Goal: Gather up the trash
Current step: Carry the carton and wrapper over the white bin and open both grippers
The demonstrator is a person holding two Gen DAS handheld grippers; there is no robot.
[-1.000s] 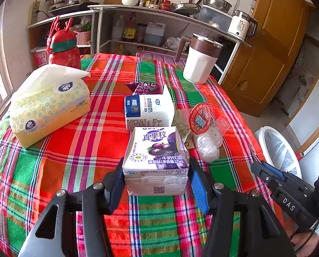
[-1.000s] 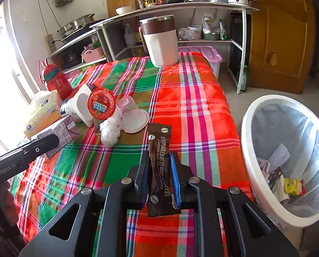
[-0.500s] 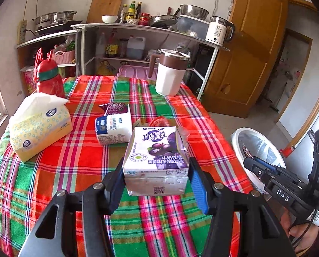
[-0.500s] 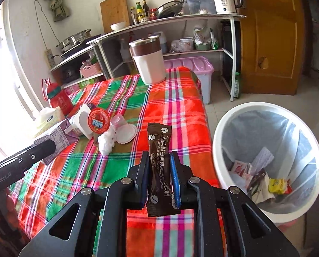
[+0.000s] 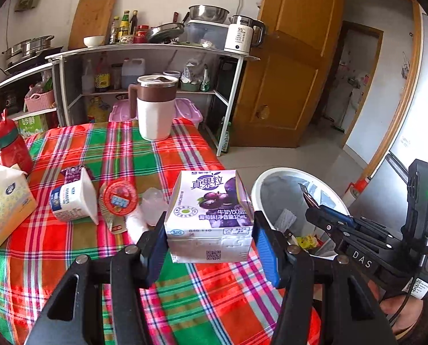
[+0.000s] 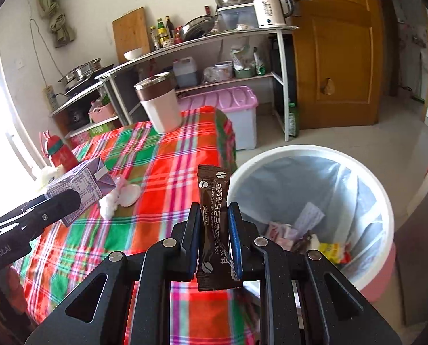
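Right claw [image 6: 214, 237] pinched tight on brown coffee sachet [image 6: 214, 198], poised just short of white bin [image 6: 383, 201] rim; left claw [image 5: 209, 237] clamped on purple milk carton [image 5: 211, 210], above table [image 5: 70, 247] edge beside bin. Risks: limp sachet slipping or falling onto rim if released early; carton dropping short onto cloth. Both aimed forward, roughly level.

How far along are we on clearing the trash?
Partly done. Some wrappers already lie in the white bin. In hand: the left tongs clamp the purple milk carton, and the right tongs clamp the brown coffee sachet near the bin's rim. Left on the table: yogurt cup, red foil lid, clear plastic cup.
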